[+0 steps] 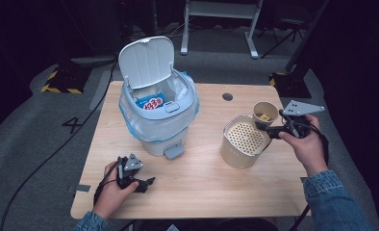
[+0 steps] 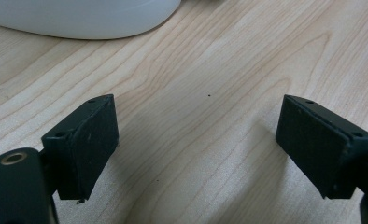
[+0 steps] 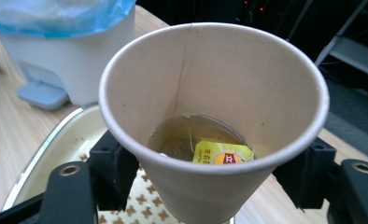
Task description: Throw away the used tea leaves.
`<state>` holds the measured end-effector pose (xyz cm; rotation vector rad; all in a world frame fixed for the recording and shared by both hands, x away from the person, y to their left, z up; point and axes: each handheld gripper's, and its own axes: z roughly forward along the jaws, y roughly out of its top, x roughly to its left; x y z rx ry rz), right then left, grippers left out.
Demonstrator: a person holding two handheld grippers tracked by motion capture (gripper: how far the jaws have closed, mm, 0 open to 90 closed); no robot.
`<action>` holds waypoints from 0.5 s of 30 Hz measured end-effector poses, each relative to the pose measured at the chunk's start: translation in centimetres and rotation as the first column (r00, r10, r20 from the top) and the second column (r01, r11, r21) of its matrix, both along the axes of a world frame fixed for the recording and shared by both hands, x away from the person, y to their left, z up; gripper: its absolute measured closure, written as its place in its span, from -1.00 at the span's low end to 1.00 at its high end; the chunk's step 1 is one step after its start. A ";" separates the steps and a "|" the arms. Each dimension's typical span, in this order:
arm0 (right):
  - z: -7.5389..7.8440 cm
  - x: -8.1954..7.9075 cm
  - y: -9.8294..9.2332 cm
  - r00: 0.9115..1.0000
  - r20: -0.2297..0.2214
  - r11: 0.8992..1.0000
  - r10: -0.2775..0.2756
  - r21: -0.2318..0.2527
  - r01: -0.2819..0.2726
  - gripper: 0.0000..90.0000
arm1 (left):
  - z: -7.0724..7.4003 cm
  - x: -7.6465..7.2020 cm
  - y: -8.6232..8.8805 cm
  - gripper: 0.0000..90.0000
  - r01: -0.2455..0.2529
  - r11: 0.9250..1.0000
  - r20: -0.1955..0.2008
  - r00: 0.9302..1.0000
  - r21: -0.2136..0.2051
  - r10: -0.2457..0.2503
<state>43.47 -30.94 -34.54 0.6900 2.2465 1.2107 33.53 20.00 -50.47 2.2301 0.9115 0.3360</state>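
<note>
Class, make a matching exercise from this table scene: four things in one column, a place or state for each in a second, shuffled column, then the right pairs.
1. paper cup
2. bin lid
3. left gripper
4. strainer pot

a. propped open
b. jaws apart, nothing between them
c. under the held cup
d. clamped in the right gripper, tea bag inside

Pairs: 1-d, 2-a, 3-b, 4-c
</note>
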 end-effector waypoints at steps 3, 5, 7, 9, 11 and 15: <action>0.2 -0.1 0.1 1.000 0.027 0.998 0.001 -0.055 0.000 -0.31 | 0.0 0.0 0.0 -0.70 -0.001 1.000 0.001 1.000 0.001 0.001; 0.3 -0.3 0.2 0.998 0.067 0.994 0.017 -0.109 -0.009 -0.30 | 0.0 0.0 0.0 -0.70 0.000 1.000 0.001 1.000 0.001 0.000; 0.4 -0.5 0.4 0.992 0.125 0.984 0.037 -0.178 -0.014 -0.29 | 0.0 0.0 0.0 -0.70 0.000 1.000 0.001 1.000 0.001 0.000; 0.5 -0.7 0.7 0.984 0.169 0.972 0.057 -0.236 -0.016 -0.29 | 0.0 0.0 0.0 -0.70 -0.001 1.000 0.001 1.000 0.001 0.001; 0.7 -0.9 0.9 0.977 0.202 0.960 0.067 -0.281 -0.008 -0.28 | 0.0 0.0 0.0 -0.70 0.000 1.000 0.002 1.000 0.001 0.000; 0.9 -1.3 1.2 0.962 0.258 0.932 0.090 -0.361 0.010 -0.26 | 0.0 0.0 0.0 -0.70 0.001 1.000 0.001 1.000 0.000 -0.001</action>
